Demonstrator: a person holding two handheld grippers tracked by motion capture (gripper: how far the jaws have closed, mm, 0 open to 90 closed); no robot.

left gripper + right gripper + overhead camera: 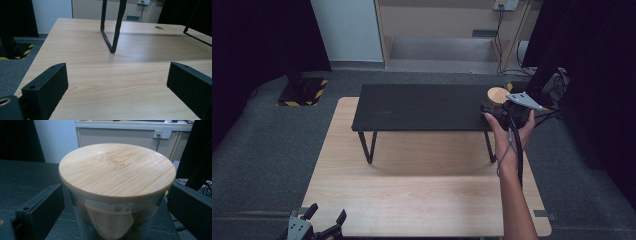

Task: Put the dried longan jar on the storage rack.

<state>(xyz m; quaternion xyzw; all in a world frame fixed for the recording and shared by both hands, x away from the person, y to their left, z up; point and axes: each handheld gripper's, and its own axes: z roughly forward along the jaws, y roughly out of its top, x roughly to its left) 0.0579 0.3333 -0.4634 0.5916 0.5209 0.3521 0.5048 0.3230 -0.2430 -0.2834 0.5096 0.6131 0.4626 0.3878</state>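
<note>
A clear glass jar (498,94) with a round bamboo lid (117,168) stands at the right end of a low black shelf (412,107). Brown rounded pieces show through its glass (110,220). A hand holds my right gripper (498,104) at the jar, and in the right gripper view its jaws stand wide on either side of the jar body, open, with a small gap at each side. My left gripper (326,216) rests open at the near left edge of the wooden table (412,195). Nothing lies between the left gripper's jaws in the left gripper view (117,75).
The black shelf stands on thin metal legs (112,37) on the wooden table. Grey carpet (267,145) surrounds the table. A black stand with a yellow-striped base (302,92) is at the far left, with cables and dark equipment (557,80) at the far right.
</note>
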